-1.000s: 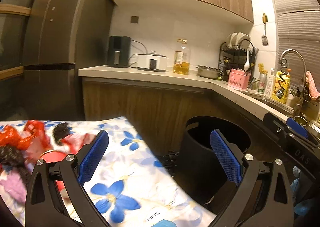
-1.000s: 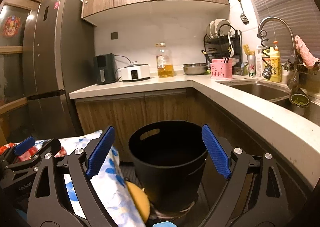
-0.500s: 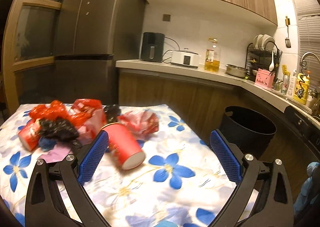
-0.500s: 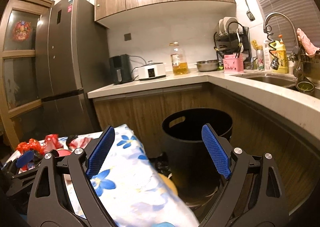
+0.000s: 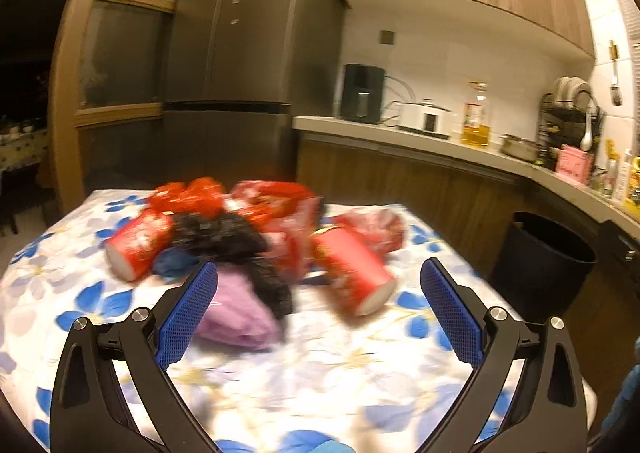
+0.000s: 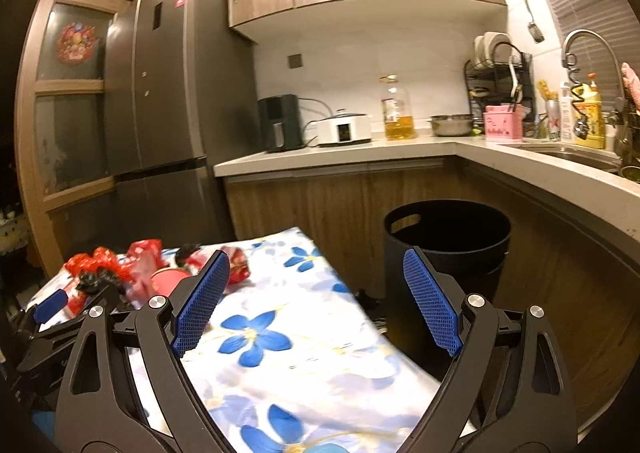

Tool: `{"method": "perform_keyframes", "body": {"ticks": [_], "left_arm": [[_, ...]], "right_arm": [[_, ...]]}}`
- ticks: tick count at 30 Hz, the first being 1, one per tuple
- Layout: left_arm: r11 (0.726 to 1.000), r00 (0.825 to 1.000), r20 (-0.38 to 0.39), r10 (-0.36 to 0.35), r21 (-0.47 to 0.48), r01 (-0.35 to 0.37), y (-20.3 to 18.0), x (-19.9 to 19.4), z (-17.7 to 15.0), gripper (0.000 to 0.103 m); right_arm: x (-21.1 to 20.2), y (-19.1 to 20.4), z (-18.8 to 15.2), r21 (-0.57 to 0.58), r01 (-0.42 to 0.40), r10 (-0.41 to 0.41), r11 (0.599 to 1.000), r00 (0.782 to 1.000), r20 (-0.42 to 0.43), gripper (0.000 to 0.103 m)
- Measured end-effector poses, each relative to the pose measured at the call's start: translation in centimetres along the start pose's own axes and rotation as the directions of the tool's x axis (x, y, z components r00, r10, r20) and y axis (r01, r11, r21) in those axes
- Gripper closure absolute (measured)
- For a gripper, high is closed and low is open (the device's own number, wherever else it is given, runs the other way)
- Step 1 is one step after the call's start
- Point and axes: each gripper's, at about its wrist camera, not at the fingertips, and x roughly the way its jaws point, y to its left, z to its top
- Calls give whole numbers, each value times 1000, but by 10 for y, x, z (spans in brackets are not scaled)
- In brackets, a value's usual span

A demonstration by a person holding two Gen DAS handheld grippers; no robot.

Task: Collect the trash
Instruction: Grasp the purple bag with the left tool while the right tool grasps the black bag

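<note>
Left claw [image 5: 318,307] swung over — trash pile [image 5: 240,229] ahead.

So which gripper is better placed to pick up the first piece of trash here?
Left. The left gripper is open and faces the trash pile, with a red cup lying just ahead between its fingers. The right gripper is also open but faces the black bin, the pile off to its left.

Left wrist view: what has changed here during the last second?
The view swung from the black bin to the trash pile on the flowered cloth; the left claw now faces the red cups. Nothing was gripped. Both claws stayed open and empty.
</note>
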Motion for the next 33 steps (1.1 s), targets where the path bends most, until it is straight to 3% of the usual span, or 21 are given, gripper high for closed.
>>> {"method": "perform_keyframes", "body": {"ticks": [7, 12, 18, 22, 26, 29, 33], "left_arm": [[992, 991, -60, 123, 6, -123, 46, 15, -3, 6], [991, 984, -117, 132, 40, -128, 56, 29, -6, 7], [991, 969, -211, 130, 56, -121, 57, 53, -11, 17], [994, 947, -302, 109, 29, -105, 64, 69, -18, 44], [997, 933, -351, 73, -7, -81, 70, 76, -25, 82], [998, 936, -351, 37, -39, -54, 75, 70, -27, 93], [997, 943, -333, 4, -69, -29, 83, 54, -26, 96]], "right_arm": [[7, 27, -8, -10, -60, 60, 998, 998, -22, 16], [15, 44, -13, -20, -95, 94, 995, 994, -47, 16], [23, 64, -18, -40, -132, 129, 990, 989, -67, 16], [28, 74, -21, -48, -144, 140, 988, 987, -85, 16], [32, 87, -24, -74, -161, 154, 984, 983, -100, 16], [35, 99, -26, -89, -183, 172, 979, 978, -114, 16], [44, 121, -32, -102, -241, 224, 965, 962, -154, 16]]}}
